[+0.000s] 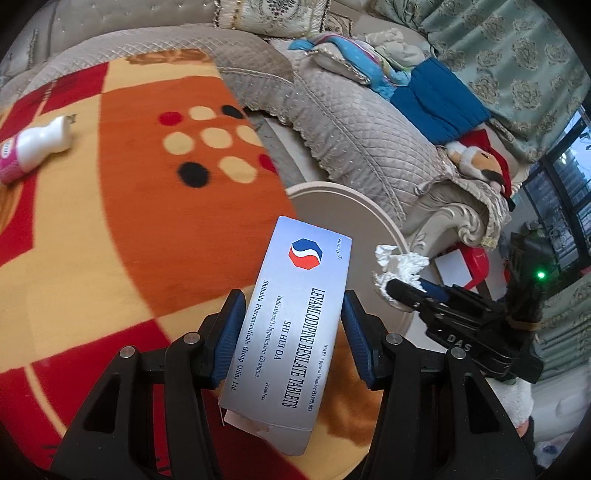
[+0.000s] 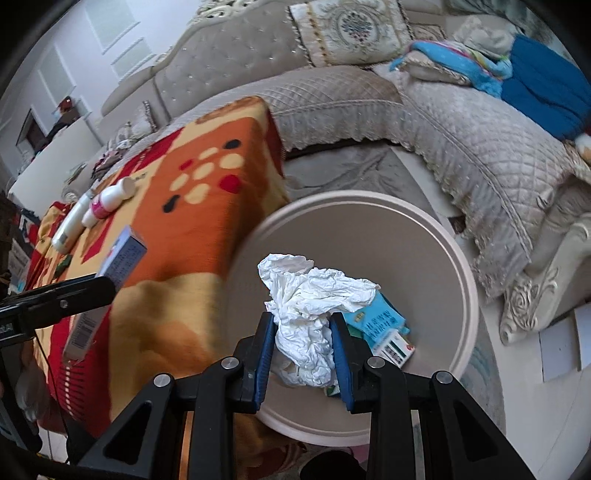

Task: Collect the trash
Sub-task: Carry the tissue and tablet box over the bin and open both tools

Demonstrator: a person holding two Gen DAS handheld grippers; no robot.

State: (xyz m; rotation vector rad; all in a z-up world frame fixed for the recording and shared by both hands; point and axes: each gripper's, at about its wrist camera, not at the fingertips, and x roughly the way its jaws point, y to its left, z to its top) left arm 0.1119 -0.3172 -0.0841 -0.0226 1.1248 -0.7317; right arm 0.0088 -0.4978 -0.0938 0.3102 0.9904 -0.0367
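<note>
Clamped in the left gripper, a silver pill box hangs over the blanket, while the right gripper pinches crumpled tissue above the bin.

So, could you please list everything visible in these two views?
Pill box: 1, silver, held over the blanket.
Tissue: 1, white, crumpled, held over the bin.
Bin: 1, beige, round, between blanket and sofa.
Carton: 1, teal and white, inside the bin.
Bottle: 1, white with pink label, lying on the blanket.
Tube: 1, white, beside the bottle.
Blanket: 1, orange, red and cream.
Sofa: 1, grey quilted.
Cushion: 1, patterned beige, on the sofa.
Plush toy: 1, red-hatted, on the sofa arm.
Left gripper: shut on the pill box.
Right gripper: shut on the tissue.
</note>
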